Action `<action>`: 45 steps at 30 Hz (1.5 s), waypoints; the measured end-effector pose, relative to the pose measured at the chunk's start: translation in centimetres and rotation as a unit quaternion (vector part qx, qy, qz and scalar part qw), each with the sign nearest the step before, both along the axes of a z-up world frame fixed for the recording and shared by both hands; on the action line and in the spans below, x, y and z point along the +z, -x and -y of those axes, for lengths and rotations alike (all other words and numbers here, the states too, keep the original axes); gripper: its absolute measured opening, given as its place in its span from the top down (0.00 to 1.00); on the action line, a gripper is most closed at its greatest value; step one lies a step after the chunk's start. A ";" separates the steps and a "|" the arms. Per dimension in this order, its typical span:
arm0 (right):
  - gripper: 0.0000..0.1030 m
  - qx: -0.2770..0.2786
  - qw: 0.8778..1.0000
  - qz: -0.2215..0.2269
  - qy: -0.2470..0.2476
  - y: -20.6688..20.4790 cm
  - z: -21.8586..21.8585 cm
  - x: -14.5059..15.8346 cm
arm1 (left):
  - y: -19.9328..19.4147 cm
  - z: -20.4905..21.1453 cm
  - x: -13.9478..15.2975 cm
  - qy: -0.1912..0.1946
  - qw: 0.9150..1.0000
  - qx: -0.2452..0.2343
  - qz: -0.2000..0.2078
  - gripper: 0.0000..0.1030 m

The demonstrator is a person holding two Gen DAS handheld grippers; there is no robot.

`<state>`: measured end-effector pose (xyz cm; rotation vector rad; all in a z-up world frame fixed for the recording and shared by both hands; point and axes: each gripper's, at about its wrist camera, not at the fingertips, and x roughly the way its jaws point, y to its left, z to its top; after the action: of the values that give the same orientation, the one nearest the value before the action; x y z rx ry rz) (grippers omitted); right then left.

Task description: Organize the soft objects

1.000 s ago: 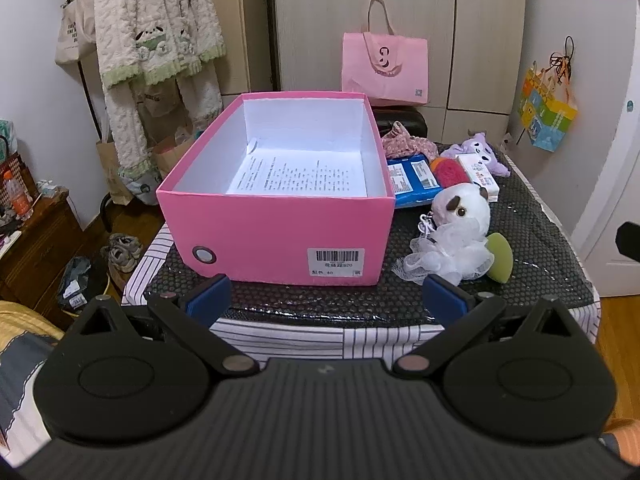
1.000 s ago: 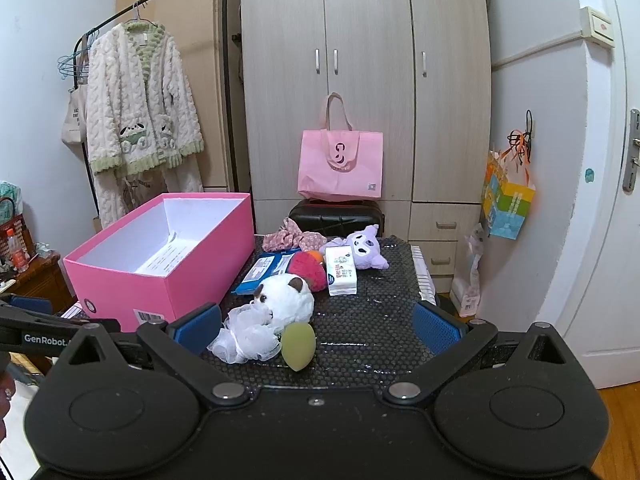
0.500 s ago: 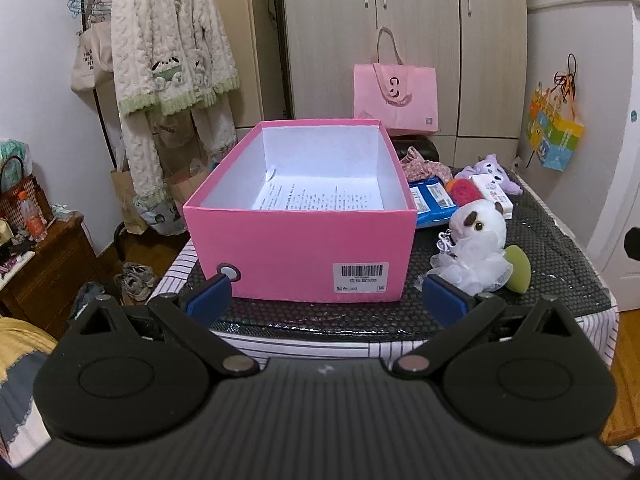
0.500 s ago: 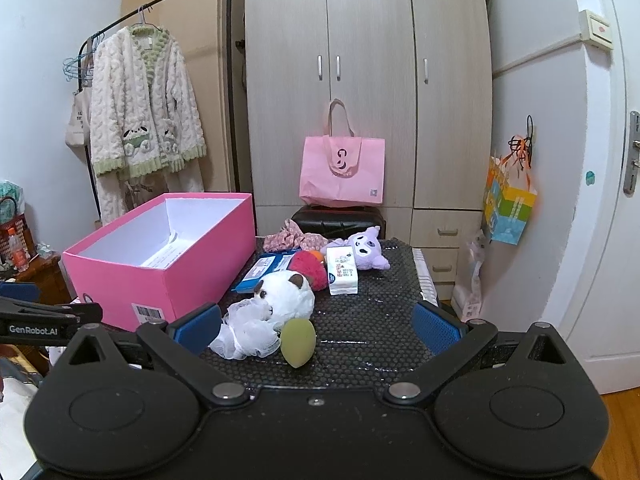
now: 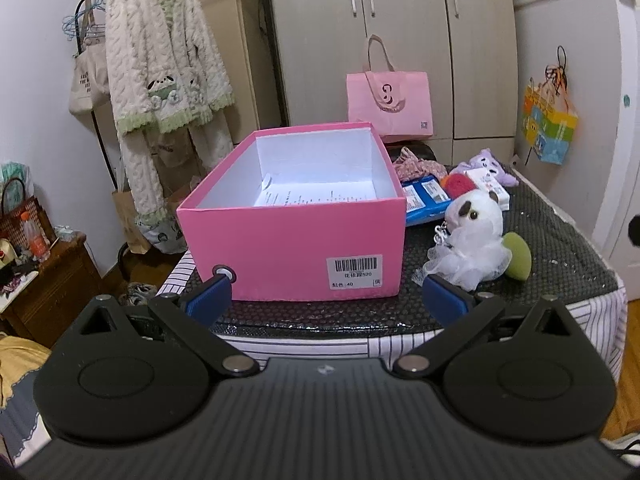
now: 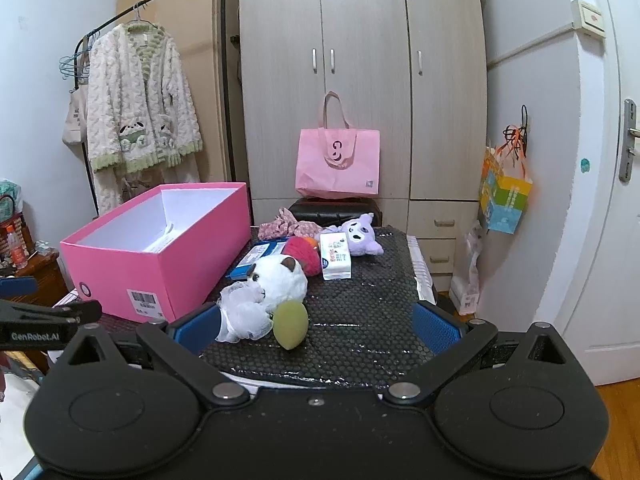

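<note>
An open pink box (image 5: 288,240) (image 6: 160,264) stands on the left of a black-matted table, holding only a printed sheet. Right of it lie a white plush (image 5: 476,216) (image 6: 280,280), a white mesh puff (image 5: 460,266) (image 6: 240,316), a green sponge (image 5: 518,254) (image 6: 290,322), a red ball (image 6: 302,250), a purple plush (image 6: 360,234), a tissue pack (image 6: 335,258), a blue pack (image 5: 424,196) and a pink scrunchie (image 6: 282,226). My left gripper (image 5: 328,300) is open before the box. My right gripper (image 6: 316,326) is open near the puff and sponge, holding nothing.
A pink tote bag (image 6: 338,164) sits on a dark stool before the wardrobe. A cream robe (image 5: 164,80) hangs on a rack at left. A wooden side table (image 5: 36,280) stands lower left. A colourful bag (image 6: 504,196) hangs by the door.
The left gripper has drawn back and lowered, so the box looks smaller and I see less of its inside. The right gripper has barely moved. Nothing was grasped.
</note>
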<state>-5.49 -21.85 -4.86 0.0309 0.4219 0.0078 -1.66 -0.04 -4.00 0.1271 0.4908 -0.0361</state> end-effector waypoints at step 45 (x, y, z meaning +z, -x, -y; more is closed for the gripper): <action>0.00 0.099 0.994 0.041 -0.032 -6.6 6.8 -2.6 | -5.4 7.5 2.7 0.029 0.990 -0.134 0.032 0.00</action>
<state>1.15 -28.65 -7.43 0.0508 0.3409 0.2172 3.73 -7.52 -1.32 0.1358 0.4055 -0.3091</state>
